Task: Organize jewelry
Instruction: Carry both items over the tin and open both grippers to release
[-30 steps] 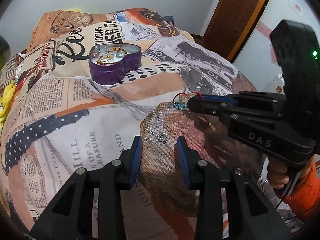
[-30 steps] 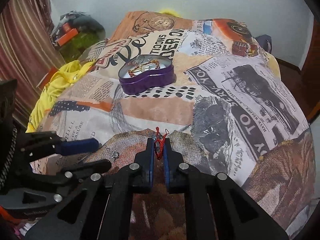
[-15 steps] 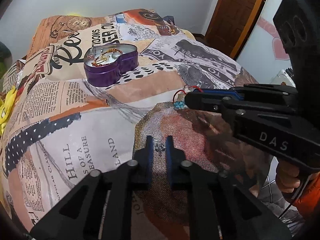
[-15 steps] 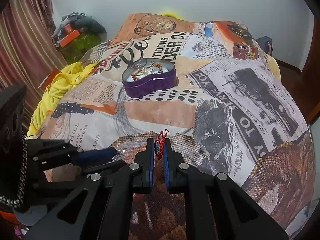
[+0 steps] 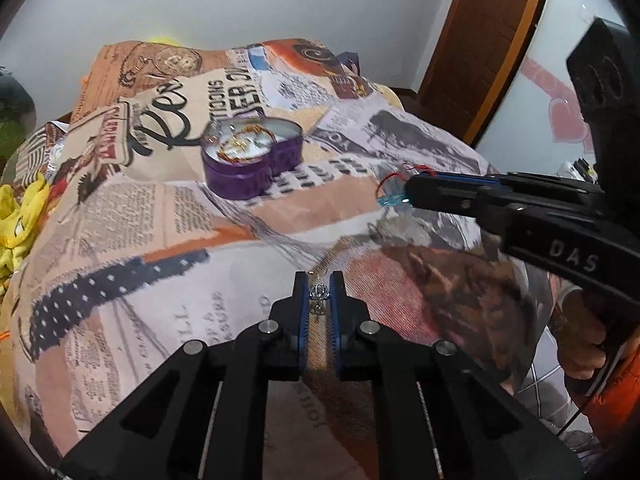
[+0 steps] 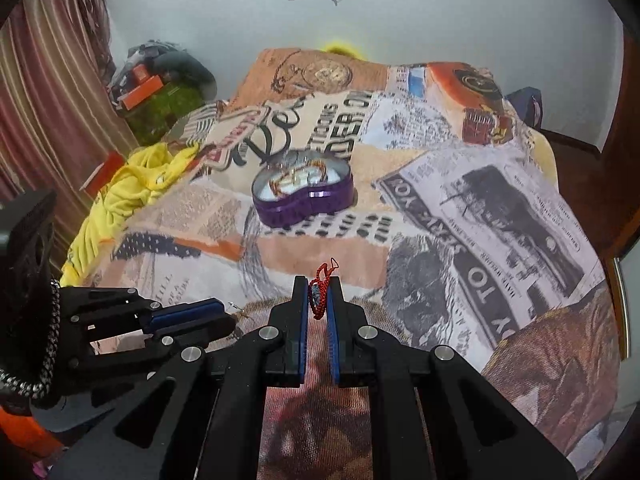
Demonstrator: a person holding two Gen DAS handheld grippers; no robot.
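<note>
Here, at the far left of the bed, a yellow cloth [image 6: 132, 184] is bunched at the edge of the newspaper-print bedspread [image 5: 120, 216]. Further in, the purple heart-shaped tin [image 5: 252, 164] sits open on the bedspread, with gold chains coiled inside it. Nearer the camera, the left gripper [image 5: 319, 294] has its fingers nearly closed, pinching a small silver trinket [image 5: 319, 292], perhaps an earring or charm; it appears to be raised just above the fabric, though contact is hard to judge. To the right, the right gripper [image 6: 319, 298] has its fingers drawn close on a red cord bracelet [image 6: 320, 284] carrying a blue bead, whose loops poke out past the tips and hang free of the bed.

Both pieces look picked up, so the step in hand seems to be the carry toward the tin, which stands well apart from both grippers, farther up the bed. The next move probably calls for bringing each piece over the tin's opening one at a time and releasing it low, so neither tool blocks the other. The trinket is tiny and could slip out, and the cord could snag on the fingers at release.
</note>
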